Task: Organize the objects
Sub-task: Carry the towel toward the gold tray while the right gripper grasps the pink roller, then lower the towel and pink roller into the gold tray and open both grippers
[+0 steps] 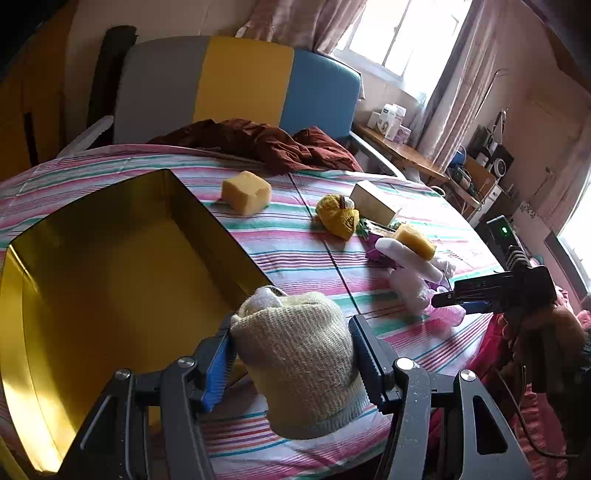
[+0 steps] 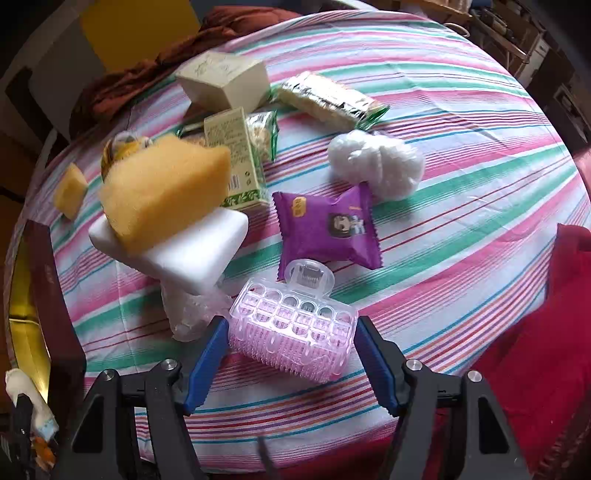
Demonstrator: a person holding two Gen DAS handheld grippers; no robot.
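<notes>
A: What lies beyond the striped sheet (image 1: pixel 303 254)?

B: A crumpled brown cloth (image 1: pixel 266 142) at its far edge, and behind that a headboard (image 1: pixel 236 81) in grey, yellow and blue panels.

A: And by the window (image 1: pixel 402 33)?

B: Pinkish curtains (image 1: pixel 454 92), bright daylight, and a wooden shelf (image 1: pixel 402 149) with small boxes (image 1: pixel 389 120) on it. Further right there's clutter too blurred to name.
</notes>
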